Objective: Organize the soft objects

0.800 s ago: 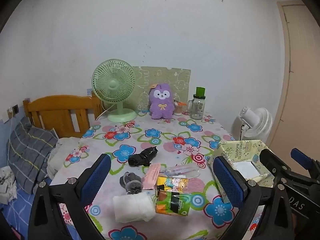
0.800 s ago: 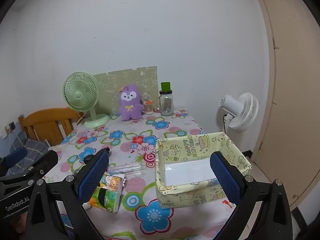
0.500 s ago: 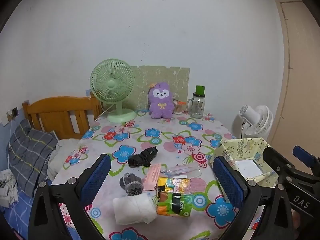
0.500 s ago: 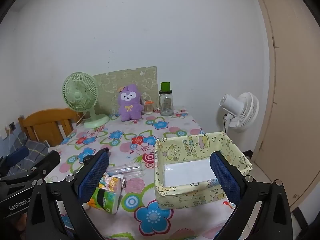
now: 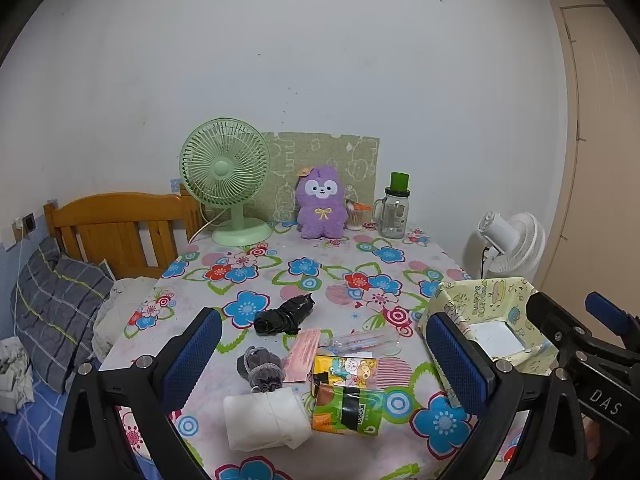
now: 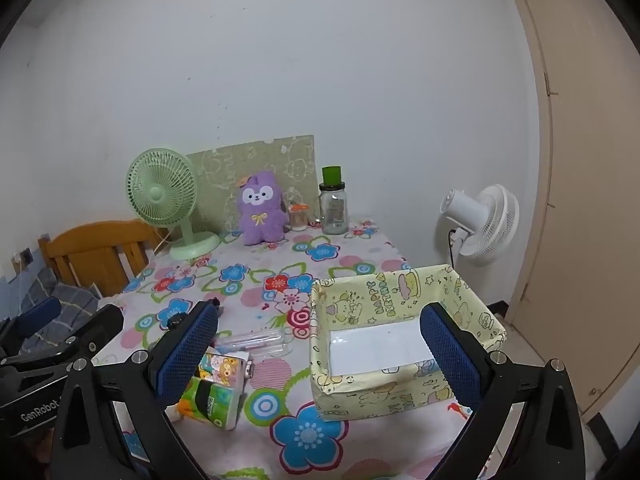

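Note:
On the flowered tablecloth (image 5: 280, 276) lie a white rolled cloth (image 5: 266, 420), a grey pouch (image 5: 260, 368), a black bundle (image 5: 282, 316), a pink packet (image 5: 304, 354) and tissue packs (image 5: 346, 398). A yellow cartoon fabric box (image 6: 400, 336) stands at the right, holding only a white base. My left gripper (image 5: 324, 364) is open above the near objects, touching nothing. My right gripper (image 6: 316, 356) is open above the box's left wall. A purple plush toy (image 5: 320, 208) sits at the back.
A green desk fan (image 5: 228, 176), a glass jar with a green lid (image 5: 394, 212) and a clear pen case (image 5: 364, 340) stand on the table. A wooden bed headboard (image 5: 116, 228) and pillow are left; a white floor fan (image 5: 512, 244) is right.
Both grippers have drifted slightly; the view over the table has shifted a little. Nothing on the table has moved and both grippers stay open.

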Demonstrator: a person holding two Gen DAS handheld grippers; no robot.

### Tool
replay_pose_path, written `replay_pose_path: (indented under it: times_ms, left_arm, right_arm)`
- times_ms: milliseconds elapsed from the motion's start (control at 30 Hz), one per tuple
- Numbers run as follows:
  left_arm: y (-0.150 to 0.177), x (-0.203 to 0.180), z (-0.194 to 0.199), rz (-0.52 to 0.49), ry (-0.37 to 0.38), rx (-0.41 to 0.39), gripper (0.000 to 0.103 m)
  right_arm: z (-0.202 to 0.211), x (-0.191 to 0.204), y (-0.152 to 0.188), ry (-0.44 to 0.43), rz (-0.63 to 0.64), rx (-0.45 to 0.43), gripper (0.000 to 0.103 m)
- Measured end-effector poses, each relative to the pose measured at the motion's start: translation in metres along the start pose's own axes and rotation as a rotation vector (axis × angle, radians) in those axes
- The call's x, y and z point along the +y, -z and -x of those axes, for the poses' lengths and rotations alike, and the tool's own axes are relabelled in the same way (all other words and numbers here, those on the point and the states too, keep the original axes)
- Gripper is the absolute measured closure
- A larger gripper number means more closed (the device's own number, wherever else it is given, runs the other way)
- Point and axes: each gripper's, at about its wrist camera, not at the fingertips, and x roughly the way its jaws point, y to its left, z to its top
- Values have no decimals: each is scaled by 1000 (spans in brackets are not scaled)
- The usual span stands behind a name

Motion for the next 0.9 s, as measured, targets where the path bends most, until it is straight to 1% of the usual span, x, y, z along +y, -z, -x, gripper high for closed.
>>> replay_pose_path:
  times_ms: [300, 533, 900]
  left_arm:
    - [3, 1, -4, 5, -4, 10, 0]
    - [5, 0, -7, -11, -17, 14, 0]
    - [4, -1, -10, -7, -12, 20, 0]
  right_arm:
    - [-4, 1, 2, -5, -10, -4, 1]
    - [-5, 1, 2, -11, -23, 2, 1]
    - [-5, 2, 2, -4, -16, -3, 1]
